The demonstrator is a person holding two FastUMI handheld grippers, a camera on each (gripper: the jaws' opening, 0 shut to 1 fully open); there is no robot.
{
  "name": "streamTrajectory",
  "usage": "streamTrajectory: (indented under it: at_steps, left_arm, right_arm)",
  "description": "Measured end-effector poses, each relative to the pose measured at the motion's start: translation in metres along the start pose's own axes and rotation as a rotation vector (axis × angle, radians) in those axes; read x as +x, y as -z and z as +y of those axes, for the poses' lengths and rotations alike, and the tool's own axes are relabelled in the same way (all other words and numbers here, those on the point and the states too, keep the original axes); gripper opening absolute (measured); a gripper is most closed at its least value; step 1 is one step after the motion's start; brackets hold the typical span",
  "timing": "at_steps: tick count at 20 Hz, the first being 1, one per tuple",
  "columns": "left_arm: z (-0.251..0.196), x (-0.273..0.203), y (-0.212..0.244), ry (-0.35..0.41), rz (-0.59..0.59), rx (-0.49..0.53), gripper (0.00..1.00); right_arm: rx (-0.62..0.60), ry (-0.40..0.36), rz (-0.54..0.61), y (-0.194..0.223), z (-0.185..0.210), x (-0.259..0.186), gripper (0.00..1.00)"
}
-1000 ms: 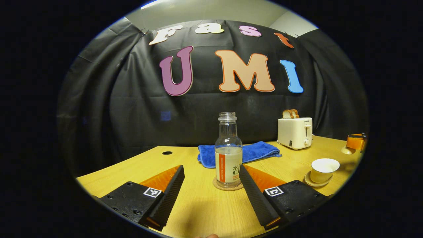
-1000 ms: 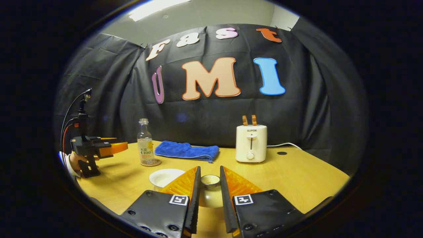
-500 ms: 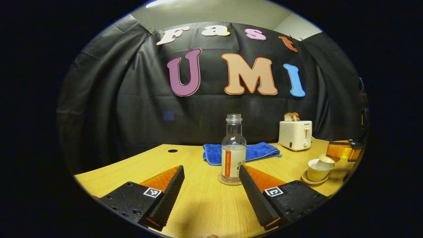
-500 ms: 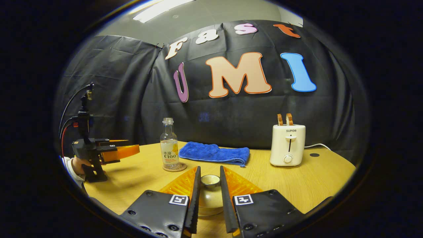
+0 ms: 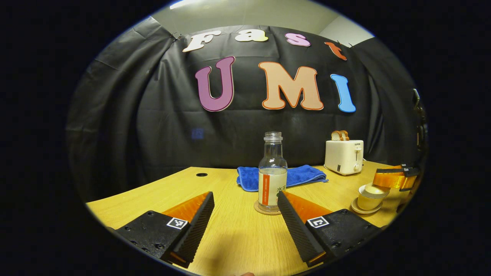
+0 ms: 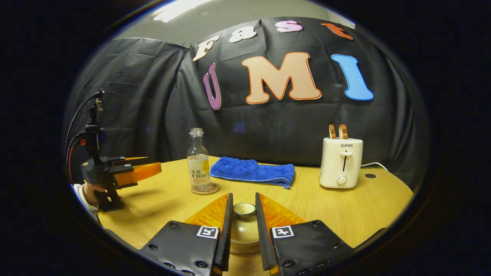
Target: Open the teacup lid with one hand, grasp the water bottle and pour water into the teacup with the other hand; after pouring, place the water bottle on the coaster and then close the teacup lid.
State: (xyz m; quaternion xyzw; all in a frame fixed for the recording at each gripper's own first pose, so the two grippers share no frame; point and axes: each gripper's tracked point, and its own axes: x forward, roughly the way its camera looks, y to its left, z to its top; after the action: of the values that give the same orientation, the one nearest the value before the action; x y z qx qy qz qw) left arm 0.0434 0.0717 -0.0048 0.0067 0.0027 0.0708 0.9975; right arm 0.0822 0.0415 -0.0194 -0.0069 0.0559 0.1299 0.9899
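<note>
The clear water bottle (image 5: 272, 172), partly full, stands on the round coaster (image 5: 261, 210) in the middle of the table; it also appears in the right gripper view as the bottle (image 6: 198, 161) on its coaster (image 6: 211, 190). My left gripper (image 5: 244, 196) is open, short of the bottle, with nothing between its fingers. In the right gripper view my right gripper (image 6: 243, 197) is shut on the knob of the teacup lid (image 6: 244, 210). From the left gripper view, the lid (image 5: 375, 190) rests on the teacup (image 5: 366, 202), with the right gripper (image 5: 393, 178) over it.
A blue towel (image 6: 253, 172) lies behind the bottle. A white toaster (image 6: 341, 163) with bread slices stands at the back right. The saucer (image 5: 358, 211) sits under the cup. A hand (image 6: 90, 191) holds the left gripper (image 6: 134, 172) at the table's left.
My right gripper carried the lid in from the side and set it down over the open teacup. The left gripper drew back a little from the bottle and stayed open.
</note>
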Motion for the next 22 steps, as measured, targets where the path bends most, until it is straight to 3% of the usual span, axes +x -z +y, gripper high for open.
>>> streamTrajectory:
  at_steps: [5, 8, 11, 13, 14, 15, 17, 19, 20, 22]
  left_arm:
    - [-0.001, 0.0, 0.001, 0.006, 0.0, 0.0, 0.96]
    - [0.0, 0.0, 0.0, 0.005, 0.0, -0.001, 0.96]
    - [0.0, 0.0, 0.001, 0.005, 0.001, -0.001, 0.96]
    - [-0.001, 0.001, 0.001, 0.004, 0.001, -0.001, 0.96]
    - [0.0, 0.001, 0.0, 0.004, 0.002, -0.001, 0.96]
    - [0.0, 0.0, 0.001, 0.004, 0.001, -0.001, 0.96]
    - [0.001, 0.0, 0.001, 0.0, 0.002, -0.001, 0.96]
    - [0.001, 0.0, 0.001, -0.002, 0.002, -0.001, 0.96]
    - [0.001, 0.0, 0.001, -0.004, 0.003, -0.002, 0.96]
    - [0.002, 0.001, 0.001, -0.007, 0.003, -0.002, 0.96]
  right_arm:
    - [0.001, -0.008, 0.035, 0.005, 0.003, 0.003, 0.36]
    - [0.001, 0.001, 0.038, 0.005, 0.001, 0.0, 0.41]
    - [0.009, 0.014, 0.004, -0.001, -0.001, -0.003, 0.58]
    - [0.008, 0.01, -0.066, -0.012, 0.0, -0.013, 0.75]
    - [0.011, 0.012, -0.112, -0.02, -0.001, -0.016, 0.79]
    - [0.008, 0.024, -0.096, -0.015, -0.004, -0.018, 0.77]
    - [0.008, 0.048, -0.104, -0.013, -0.008, -0.023, 0.84]
    - [0.009, 0.102, -0.107, -0.015, -0.02, -0.028, 0.83]
    - [0.01, 0.134, -0.108, -0.015, -0.025, -0.03, 0.91]
    - [0.011, 0.213, -0.112, -0.015, -0.041, -0.037, 0.95]
